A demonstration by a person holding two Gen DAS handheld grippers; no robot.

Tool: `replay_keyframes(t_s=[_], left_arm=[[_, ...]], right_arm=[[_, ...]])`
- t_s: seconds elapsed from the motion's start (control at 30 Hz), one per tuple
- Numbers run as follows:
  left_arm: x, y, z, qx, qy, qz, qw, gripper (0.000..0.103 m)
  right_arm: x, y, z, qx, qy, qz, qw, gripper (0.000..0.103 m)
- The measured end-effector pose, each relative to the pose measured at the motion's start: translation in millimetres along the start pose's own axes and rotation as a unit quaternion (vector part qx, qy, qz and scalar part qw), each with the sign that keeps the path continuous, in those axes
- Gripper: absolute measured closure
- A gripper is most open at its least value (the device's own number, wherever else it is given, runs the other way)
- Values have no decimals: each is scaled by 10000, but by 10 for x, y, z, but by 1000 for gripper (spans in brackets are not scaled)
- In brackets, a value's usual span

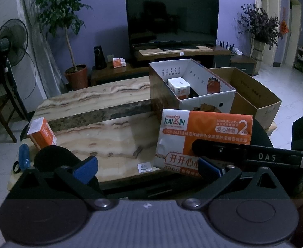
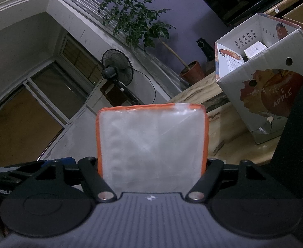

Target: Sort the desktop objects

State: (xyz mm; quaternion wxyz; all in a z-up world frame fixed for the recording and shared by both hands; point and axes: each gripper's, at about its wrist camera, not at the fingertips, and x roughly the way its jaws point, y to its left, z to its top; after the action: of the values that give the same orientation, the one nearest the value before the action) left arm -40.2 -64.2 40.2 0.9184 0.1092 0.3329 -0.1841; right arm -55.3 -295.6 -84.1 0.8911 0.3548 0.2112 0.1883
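We see the right gripper (image 2: 152, 163) with its jaws set wide, closed on an orange and white tissue pack (image 1: 205, 138) that fills the space between its fingers; the pack is held above the near right part of the marble table (image 1: 101, 124), just before the white apple box (image 1: 192, 88). The left gripper (image 1: 147, 169) stands open with nothing between its blue pads (image 1: 85, 169). A smaller orange pack (image 1: 41, 133) stands at the table's near left edge.

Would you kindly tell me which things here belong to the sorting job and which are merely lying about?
Job: tissue pack in right hand-held gripper; small pack; apple box; brown carton.
Lying about: television, fan, potted plant, speaker.
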Motion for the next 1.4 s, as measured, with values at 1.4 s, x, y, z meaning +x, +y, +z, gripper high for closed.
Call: replay_keyframes(t_s=[1.4], left_arm=[[889, 553, -548, 239, -359, -516, 9977, 1]], right_arm=[[-114, -34, 359, -131, -639, -38, 9979, 29]])
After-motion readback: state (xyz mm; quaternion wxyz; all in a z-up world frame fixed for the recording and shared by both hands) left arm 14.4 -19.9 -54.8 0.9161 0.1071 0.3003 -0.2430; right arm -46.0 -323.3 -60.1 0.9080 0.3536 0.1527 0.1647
